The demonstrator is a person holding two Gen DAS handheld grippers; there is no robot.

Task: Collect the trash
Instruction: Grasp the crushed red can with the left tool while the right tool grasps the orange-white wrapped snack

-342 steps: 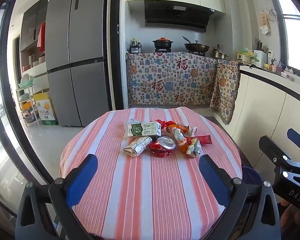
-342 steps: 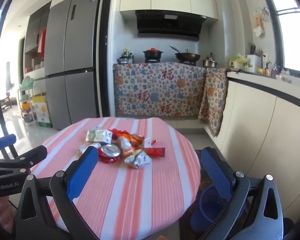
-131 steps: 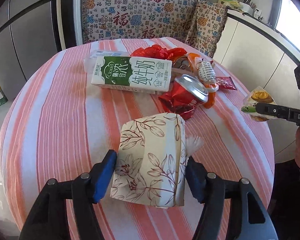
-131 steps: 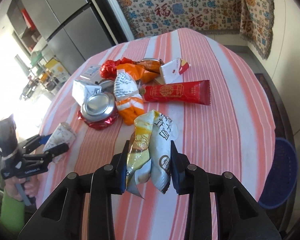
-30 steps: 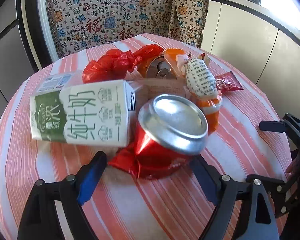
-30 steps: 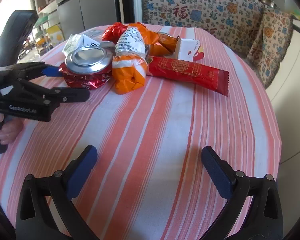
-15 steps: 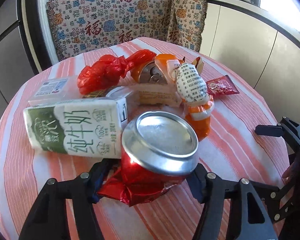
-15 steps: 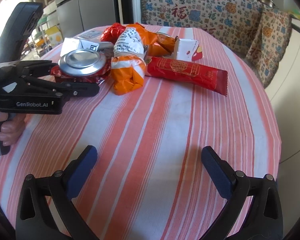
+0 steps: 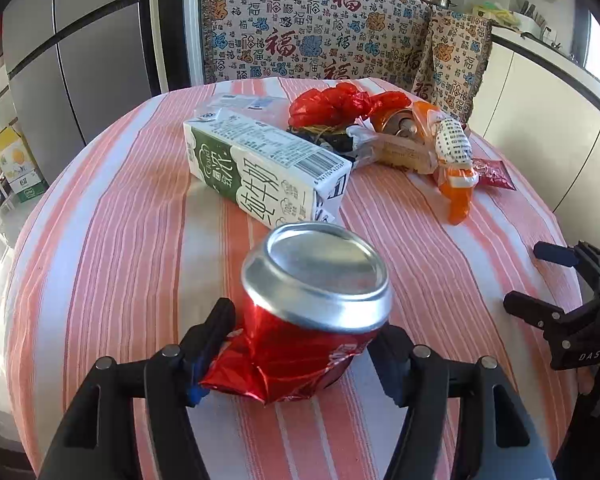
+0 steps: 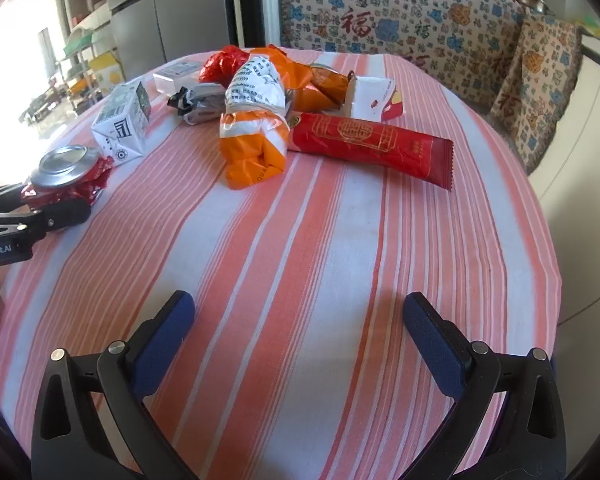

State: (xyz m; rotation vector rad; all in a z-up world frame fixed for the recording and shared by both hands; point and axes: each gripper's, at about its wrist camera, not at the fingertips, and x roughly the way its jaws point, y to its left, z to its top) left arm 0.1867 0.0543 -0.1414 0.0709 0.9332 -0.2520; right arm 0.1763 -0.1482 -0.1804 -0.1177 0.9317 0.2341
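The left gripper (image 9: 300, 344) pinched the crushed red can (image 9: 304, 316) between its fingers, silver end up, with the milk carton (image 9: 268, 168) just ahead of it. The right gripper (image 10: 300, 332) stood spread over bare striped tablecloth (image 10: 340, 260), the red wrapper (image 10: 372, 144) and orange bag (image 10: 256, 148) well ahead.

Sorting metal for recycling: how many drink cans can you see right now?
2. A crushed red can is clamped in the left gripper. An orange can lies in the trash pile beside the red bag. Others may be buried.
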